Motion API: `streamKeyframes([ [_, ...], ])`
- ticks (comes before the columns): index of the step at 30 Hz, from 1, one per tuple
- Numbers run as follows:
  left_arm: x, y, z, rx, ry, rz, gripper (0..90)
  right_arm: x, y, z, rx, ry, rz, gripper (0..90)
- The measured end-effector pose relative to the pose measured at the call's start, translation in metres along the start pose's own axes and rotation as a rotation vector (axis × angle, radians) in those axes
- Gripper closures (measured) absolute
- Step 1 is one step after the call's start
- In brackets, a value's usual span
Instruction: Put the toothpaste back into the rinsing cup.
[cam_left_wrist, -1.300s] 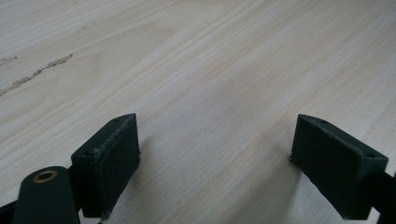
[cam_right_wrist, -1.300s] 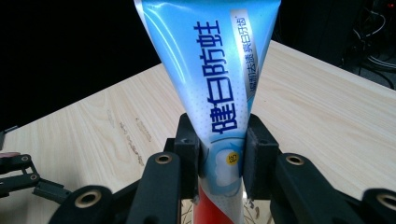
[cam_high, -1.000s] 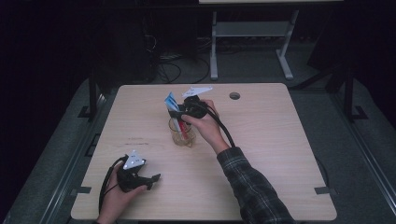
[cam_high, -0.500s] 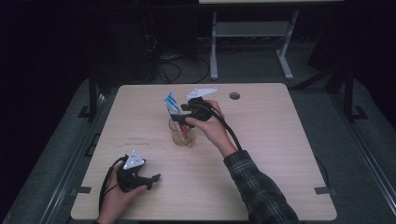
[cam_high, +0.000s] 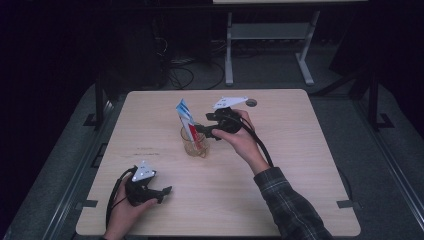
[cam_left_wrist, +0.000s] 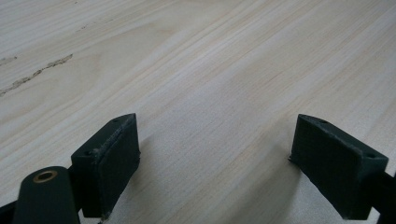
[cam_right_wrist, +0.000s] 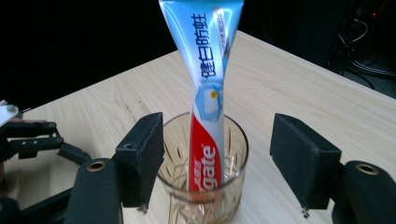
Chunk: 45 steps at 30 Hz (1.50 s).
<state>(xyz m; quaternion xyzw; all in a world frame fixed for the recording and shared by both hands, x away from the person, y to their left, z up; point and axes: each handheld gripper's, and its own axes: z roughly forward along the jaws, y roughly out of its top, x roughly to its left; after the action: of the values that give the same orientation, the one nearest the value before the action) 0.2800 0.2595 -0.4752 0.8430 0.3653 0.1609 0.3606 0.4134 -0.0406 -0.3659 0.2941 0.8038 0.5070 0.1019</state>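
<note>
Standing wide apart, the jaws of the right gripper (cam_high: 201, 129) have just been opening and hold nothing. Right in front of them a toothpaste tube (cam_right_wrist: 208, 88) stands cap down, leaning, in a brown glass cup (cam_right_wrist: 205, 186) mid-table. The left gripper (cam_high: 165, 190) rests open and empty on the wooden table (cam_high: 300, 170), well apart from the cup.

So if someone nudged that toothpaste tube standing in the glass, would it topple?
Probably only lean: the toothpaste tube stands cap-down inside the glass, whose rim should catch it. It rises well above the rim, so a hard push might tip the glass too. The tube looks soft.
</note>
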Motion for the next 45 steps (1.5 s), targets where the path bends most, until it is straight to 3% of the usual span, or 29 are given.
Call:
streamKeyframes([
  [17,0.000,0.000,0.000,-0.004,0.000,-0.005,14.2,-0.008,-0.025,-0.048,-0.001,-0.040,0.008,33.9],
  [45,-0.001,0.000,0.000,-0.004,-0.001,-0.006,14.2,-0.009,-0.110,-0.115,0.043,-0.120,0.048,33.6],
])
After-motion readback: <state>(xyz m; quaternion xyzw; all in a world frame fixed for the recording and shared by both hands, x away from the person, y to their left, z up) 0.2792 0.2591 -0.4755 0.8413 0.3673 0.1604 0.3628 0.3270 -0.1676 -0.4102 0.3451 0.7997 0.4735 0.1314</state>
